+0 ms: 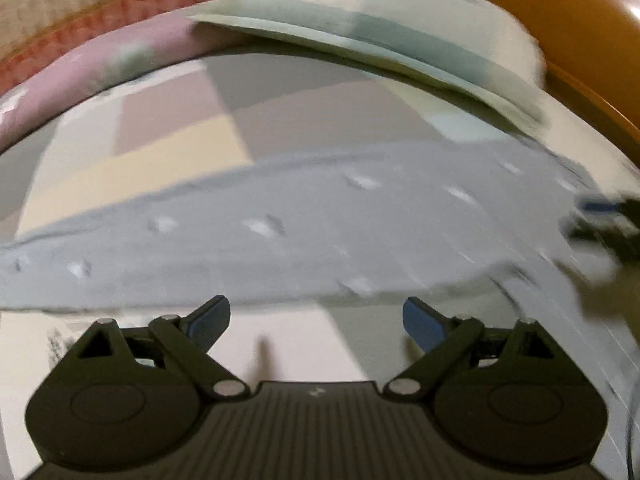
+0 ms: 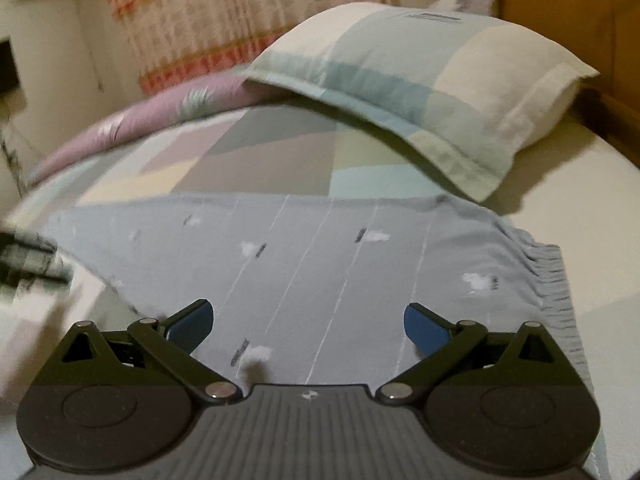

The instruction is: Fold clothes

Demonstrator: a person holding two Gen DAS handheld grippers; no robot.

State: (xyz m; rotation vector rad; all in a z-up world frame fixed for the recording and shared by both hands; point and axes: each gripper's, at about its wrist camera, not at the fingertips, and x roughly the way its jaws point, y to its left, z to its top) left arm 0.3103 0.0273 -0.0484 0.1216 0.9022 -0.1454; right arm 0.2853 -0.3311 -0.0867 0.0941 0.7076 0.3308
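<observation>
— Where's your garment?
— Your grey garment (image 2: pixel 320 256) lies flat mid-bed, just short of the pillow (image 2: pixel 420 76).
— And your grippers?
— Your left gripper (image 1: pixel 316 322) and right gripper (image 2: pixel 308 322) gape wide, holding nothing.

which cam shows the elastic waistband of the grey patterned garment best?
Right wrist. The ribbed elastic waistband of the grey patterned garment is sharp there, at the cloth's right edge. Left wrist shows the garment motion-blurred; I can't make out the waistband in it.
</observation>
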